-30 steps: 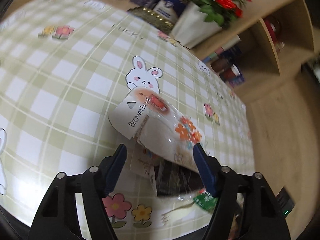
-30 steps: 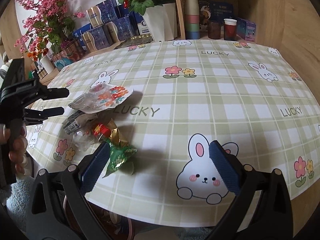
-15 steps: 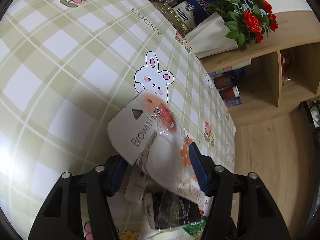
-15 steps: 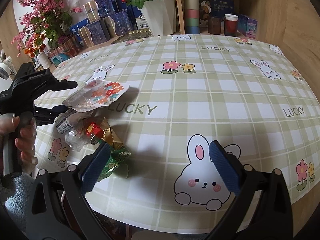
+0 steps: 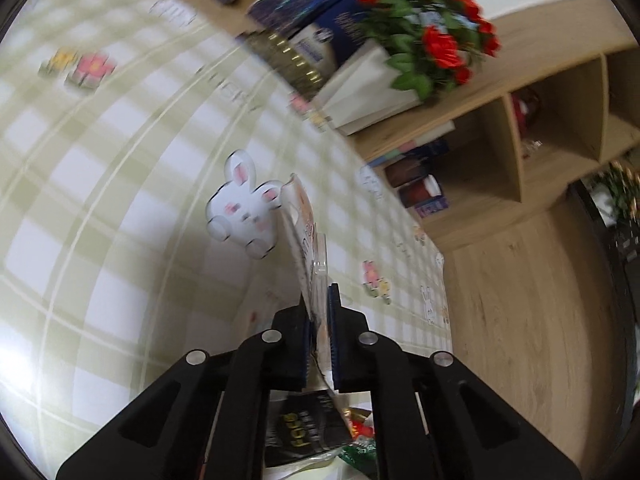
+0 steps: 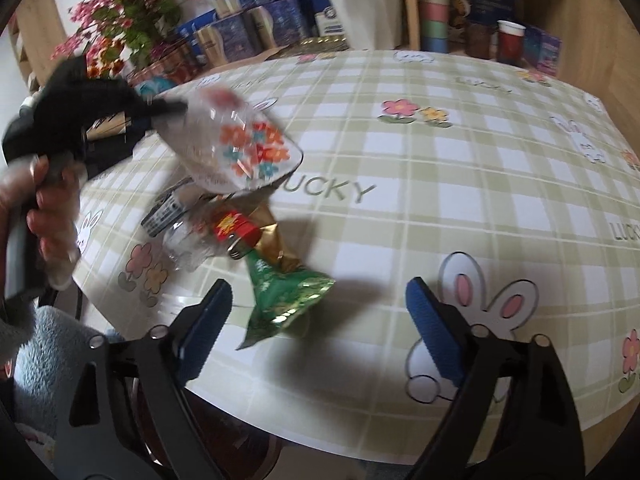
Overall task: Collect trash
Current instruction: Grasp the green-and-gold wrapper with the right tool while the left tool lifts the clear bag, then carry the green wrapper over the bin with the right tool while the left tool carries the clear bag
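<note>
Right tool (image 6: 316, 320): its fingers are being held wide apart with nothing between them, low over the near edge of the table (image 6: 460, 168), apparently so that a wrapper can be taken next.
Green wrapper (image 6: 286, 300): it is lying on the table just ahead of the right tool, nearer its left finger, with one corner lifted; it is judged the easiest piece to be reached.
Remaining pile: a gold and red wrapper (image 6: 248, 236), a crumpled clear film (image 6: 184, 248) and a dark packet (image 6: 164, 212) are lying touching one another just beyond the green wrapper, not yet collected.
Left tool (image 5: 319, 322): its fingers are being pressed together on one end of the clear flower-printed packet (image 6: 244, 152), so that the packet is being carried off the table.
Flower-printed packet: it is being held in the air above the pile, edge-on to the left wrist camera and blurred.
Backdrop: boxes (image 6: 240, 36) and a white flower pot (image 6: 364, 8) are standing beyond the far edge of the table, apart from the trash.
</note>
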A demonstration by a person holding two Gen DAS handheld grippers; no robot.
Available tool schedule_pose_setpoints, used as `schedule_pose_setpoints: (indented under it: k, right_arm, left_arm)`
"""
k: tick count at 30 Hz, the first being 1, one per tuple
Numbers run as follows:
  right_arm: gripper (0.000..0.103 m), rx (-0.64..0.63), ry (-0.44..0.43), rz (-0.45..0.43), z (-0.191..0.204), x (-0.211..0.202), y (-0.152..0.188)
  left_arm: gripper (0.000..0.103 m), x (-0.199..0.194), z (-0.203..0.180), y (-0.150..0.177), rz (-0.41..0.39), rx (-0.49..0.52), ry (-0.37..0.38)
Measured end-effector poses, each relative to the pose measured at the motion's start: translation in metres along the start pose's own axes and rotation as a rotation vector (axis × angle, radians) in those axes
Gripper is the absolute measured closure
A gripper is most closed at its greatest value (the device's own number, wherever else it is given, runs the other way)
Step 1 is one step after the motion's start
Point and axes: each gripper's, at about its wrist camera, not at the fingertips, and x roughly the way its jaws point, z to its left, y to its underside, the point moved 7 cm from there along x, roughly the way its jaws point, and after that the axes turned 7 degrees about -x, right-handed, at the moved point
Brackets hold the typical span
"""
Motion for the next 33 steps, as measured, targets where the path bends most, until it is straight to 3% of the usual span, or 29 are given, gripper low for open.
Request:
schedule_pose_setpoints:
  k: [7, 8, 9, 11, 16, 22, 33]
  right_arm:
    - [0.038, -0.01, -0.042, 0.037, 0.006, 0.018, -0.003]
    - [0.044, -0.012, -0.043, 0.042, 0.007, 0.019, -0.003]
    - [0.062, -0.015, -0.041, 0.045, 0.007, 0.019, -0.004]
    - [0.069, -0.008, -0.063, 0.056, 0.006, 0.02, -0.006]
    - [0.07, -0.058, 0.042, 0.034, -0.005, 0.011, -0.016]
    - [0.071, -0.001, 0.132, -0.004, -0.034, 0.001, -0.03]
    - [0.071, -0.021, 0.117, -0.043, -0.013, -0.02, -0.039]
  left_arm:
    - [0.096, -0.026, -0.034, -0.009, -0.068, 0.133, 0.004]
    - [0.096, -0.032, -0.035, -0.01, -0.078, 0.145, 0.003]
    - [0.096, -0.036, -0.036, -0.012, -0.087, 0.157, -0.002]
    - [0.096, -0.044, -0.038, -0.015, -0.106, 0.179, -0.014]
    - [0.096, -0.065, -0.035, -0.02, -0.145, 0.203, -0.039]
    - [0.096, -0.081, -0.028, -0.018, -0.152, 0.219, -0.067]
    - [0.096, -0.124, -0.023, -0.009, -0.175, 0.266, -0.098]
